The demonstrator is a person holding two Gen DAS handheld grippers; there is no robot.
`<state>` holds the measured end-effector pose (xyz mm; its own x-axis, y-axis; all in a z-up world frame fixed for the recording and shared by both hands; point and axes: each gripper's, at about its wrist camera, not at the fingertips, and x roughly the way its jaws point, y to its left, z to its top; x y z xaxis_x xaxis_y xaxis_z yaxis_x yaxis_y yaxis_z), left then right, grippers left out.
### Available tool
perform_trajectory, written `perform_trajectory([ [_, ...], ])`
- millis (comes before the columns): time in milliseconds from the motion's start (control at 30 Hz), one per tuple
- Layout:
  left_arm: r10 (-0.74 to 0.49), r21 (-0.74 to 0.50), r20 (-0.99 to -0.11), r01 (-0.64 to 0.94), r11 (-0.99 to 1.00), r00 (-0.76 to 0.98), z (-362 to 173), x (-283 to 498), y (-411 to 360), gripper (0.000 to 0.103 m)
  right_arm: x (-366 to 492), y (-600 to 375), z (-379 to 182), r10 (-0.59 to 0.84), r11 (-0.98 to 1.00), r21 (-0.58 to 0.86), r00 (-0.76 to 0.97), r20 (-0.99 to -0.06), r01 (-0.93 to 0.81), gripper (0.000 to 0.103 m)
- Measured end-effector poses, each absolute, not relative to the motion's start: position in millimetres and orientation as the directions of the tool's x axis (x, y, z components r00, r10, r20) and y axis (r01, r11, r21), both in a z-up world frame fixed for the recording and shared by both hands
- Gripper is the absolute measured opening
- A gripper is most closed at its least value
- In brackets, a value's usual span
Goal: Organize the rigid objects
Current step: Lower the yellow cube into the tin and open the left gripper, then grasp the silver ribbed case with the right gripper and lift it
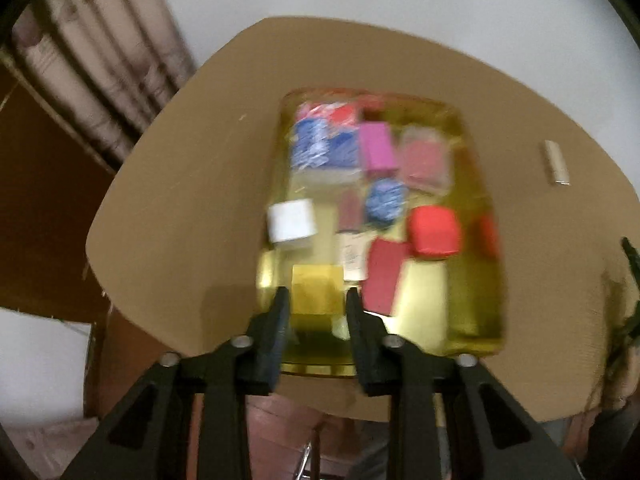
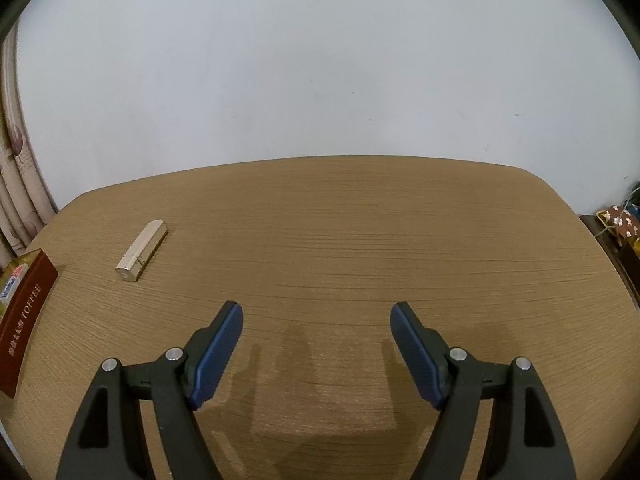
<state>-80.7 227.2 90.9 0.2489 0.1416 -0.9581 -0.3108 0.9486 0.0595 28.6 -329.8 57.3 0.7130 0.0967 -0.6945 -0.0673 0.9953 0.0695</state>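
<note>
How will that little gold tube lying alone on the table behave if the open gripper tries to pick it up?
The gold tube looks rigid, so it probably won't flex. Its glossy surface suggests it could slip between the right gripper pads. It lies flat on its long side on the wooden table and seems to have flat faces, so it will likely slide rather than roll.

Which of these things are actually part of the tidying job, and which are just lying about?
Part of the job: gold tin, red cube inside it, gold box gripped by the left gripper, gold tube loose on the table.
Just there: curtain, flowered cloth.
</note>
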Motion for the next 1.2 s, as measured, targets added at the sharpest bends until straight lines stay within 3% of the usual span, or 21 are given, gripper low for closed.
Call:
perform_trajectory([
  [300,0.207,0.109,-0.933,-0.317,0.942,0.295,79.4,-79.5,227.5,0.02,34.9,-327.9,53.9,0.08,0.997,0.061,0.698,-0.712,-0.052,0.079],
  [367,0.227,0.11,-0.905,-0.317,0.942,0.359,93.5,-87.4,220.0,0.028,36.3,-327.9,52.7,0.079,0.997,0.062,0.694,-0.715,-0.049,0.079],
  [433,0.236,0.101,-0.867,-0.309,0.946,0.438,111.5,-103.3,206.1,0.051,37.4,-327.9,51.7,0.076,0.997,0.062,0.691,-0.718,-0.045,0.079],
  [533,0.297,0.135,-0.779,-0.315,0.94,0.552,129.2,-137.8,177.1,0.076,40.6,-327.8,48.5,0.073,0.997,0.061,0.679,-0.731,-0.041,0.079],
  [767,0.272,0.085,-0.737,-0.316,0.945,0.618,107.4,-208.6,139.9,0.077,63.5,-304.9,30.1,-0.009,0.998,-0.043,0.549,-0.836,-0.05,0.079],
  [833,0.281,0.093,-0.742,-0.322,0.942,0.608,93.2,-219.8,140.0,0.086,64.7,-293.8,42.9,0.109,0.993,0.074,0.534,-0.838,-0.087,0.079],
  [933,0.307,0.13,-0.768,-0.332,0.934,0.563,73.0,-224.8,147.4,0.087,75.0,-250.5,70.0,0.215,0.976,0.156,0.513,-0.831,-0.155,0.079],
  [1200,0.297,0.06,-0.795,-0.418,0.906,0.529,56.0,-233.1,189.0,0.087,139.9,-134.3,67.9,0.189,0.962,0.087,0.401,-0.896,-0.258,0.079],
])
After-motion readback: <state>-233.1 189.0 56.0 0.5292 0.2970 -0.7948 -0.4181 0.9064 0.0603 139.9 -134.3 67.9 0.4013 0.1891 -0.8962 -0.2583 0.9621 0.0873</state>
